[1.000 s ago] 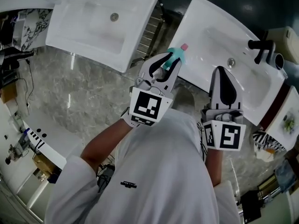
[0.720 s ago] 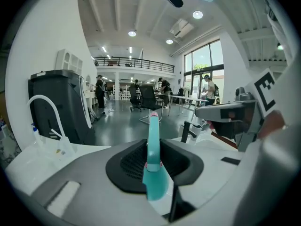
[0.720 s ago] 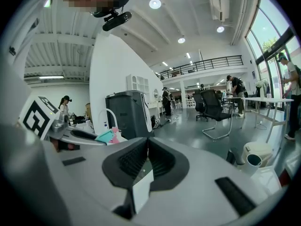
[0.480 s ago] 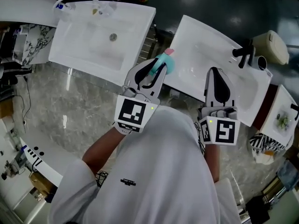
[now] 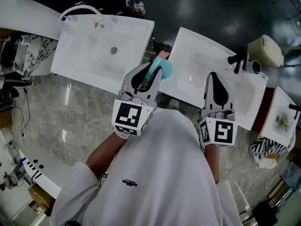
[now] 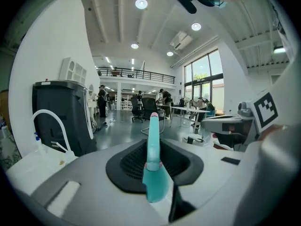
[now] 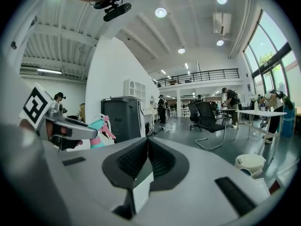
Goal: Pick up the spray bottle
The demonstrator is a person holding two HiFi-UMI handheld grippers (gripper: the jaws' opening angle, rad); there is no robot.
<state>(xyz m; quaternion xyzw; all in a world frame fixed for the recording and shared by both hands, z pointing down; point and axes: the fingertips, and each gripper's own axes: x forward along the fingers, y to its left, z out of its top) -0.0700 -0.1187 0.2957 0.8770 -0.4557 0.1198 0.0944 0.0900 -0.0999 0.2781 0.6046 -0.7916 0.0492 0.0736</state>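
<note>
Well, the jaws of my left gripper stand narrow and pinch the teal spray bottle, its pink-tipped end pointing away from me. In the head view the bottle shows at upper centre, over the gap between the left basin and the right basin — touching neither, as far as I can judge. The jaws of my right gripper are pressed together on nothing, at centre right over the right basin, near the black tap. So the pickup looks done: grasp made, bottle up off the surface. What's left, I'd say, is only to hold it steady — the grip looks centred and firm.
</note>
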